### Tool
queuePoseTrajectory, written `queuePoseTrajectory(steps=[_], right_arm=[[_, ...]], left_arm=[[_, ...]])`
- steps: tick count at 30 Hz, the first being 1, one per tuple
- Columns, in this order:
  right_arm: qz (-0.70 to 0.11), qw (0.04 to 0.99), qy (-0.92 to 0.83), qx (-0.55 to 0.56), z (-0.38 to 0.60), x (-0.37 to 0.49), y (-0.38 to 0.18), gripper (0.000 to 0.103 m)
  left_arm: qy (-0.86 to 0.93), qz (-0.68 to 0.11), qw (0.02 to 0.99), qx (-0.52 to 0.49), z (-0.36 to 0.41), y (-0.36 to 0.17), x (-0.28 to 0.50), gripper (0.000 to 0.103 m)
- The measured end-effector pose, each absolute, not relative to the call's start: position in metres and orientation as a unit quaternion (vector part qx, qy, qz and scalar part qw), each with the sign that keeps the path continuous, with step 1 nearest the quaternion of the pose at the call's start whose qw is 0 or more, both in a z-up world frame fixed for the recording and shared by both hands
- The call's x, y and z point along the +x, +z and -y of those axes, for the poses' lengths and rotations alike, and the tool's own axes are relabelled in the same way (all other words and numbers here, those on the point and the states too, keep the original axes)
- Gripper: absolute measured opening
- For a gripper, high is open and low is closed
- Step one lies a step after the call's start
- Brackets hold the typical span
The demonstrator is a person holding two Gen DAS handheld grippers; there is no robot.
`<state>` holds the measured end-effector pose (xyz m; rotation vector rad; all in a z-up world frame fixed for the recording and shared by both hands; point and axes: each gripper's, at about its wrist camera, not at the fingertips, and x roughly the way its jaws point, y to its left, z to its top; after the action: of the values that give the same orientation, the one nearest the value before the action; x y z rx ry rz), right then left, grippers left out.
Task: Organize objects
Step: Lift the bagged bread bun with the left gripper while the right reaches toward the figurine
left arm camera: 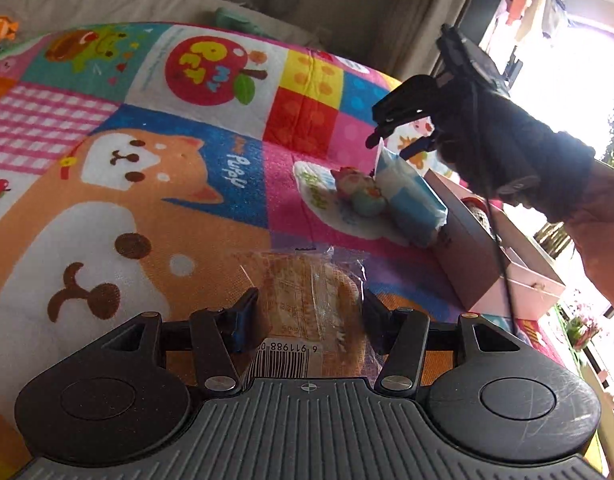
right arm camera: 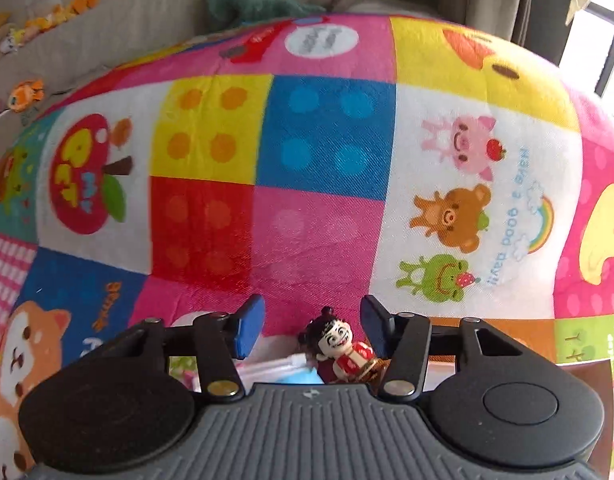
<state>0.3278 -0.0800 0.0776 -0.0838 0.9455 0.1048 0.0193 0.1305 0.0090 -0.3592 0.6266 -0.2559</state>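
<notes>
My left gripper (left arm camera: 309, 308) is shut on a wrapped bread bun (left arm camera: 311, 292) in clear plastic with a barcode label, held low over the colourful quilt (left arm camera: 147, 184). At the right of the left wrist view, a gloved hand holds my right gripper (left arm camera: 381, 130) above a blue and white tissue pack (left arm camera: 411, 200). In the right wrist view that right gripper (right arm camera: 313, 320) has its jaws apart. A small toy figure (right arm camera: 341, 350) with dark hair buns and red clothes sits below them, close to the right finger (right arm camera: 373, 326); the left pad is well clear of it.
A pink open box (left arm camera: 487, 280) stands at the quilt's right edge, beside the tissue pack. A small pastel plush toy (left arm camera: 359, 192) lies left of the pack. Beige cushions (left arm camera: 107, 0) with small toys run along the back. A bright window is at the right.
</notes>
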Motion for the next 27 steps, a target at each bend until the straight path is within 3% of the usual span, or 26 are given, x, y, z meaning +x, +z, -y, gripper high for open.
queuePoseTrajectory(steps=[5,23,25,27], right_arm=[[-0.491,0.869,0.011,-0.069,0.073,0.347,0.040,0.034],[-0.536,0.793,0.255,-0.136,0.031,0.148,0.041,0.035],[-0.517,0.799,0.276,-0.138,0.049,0.112,0.057,0.036],[-0.477,0.824,0.274,-0.132,0.078,0.080,0.080,0.057]], left_arm=[[-0.132,-0.302,0.922,-0.203,-0.139,0.006,0.019,0.058],[-0.124,-0.297,0.912,-0.253,-0.154,0.003,0.020,0.058],[-0.124,-0.297,0.912,-0.254,-0.155,0.003,0.020,0.058],[-0.124,-0.297,0.912,-0.254,-0.155,0.003,0.020,0.058]])
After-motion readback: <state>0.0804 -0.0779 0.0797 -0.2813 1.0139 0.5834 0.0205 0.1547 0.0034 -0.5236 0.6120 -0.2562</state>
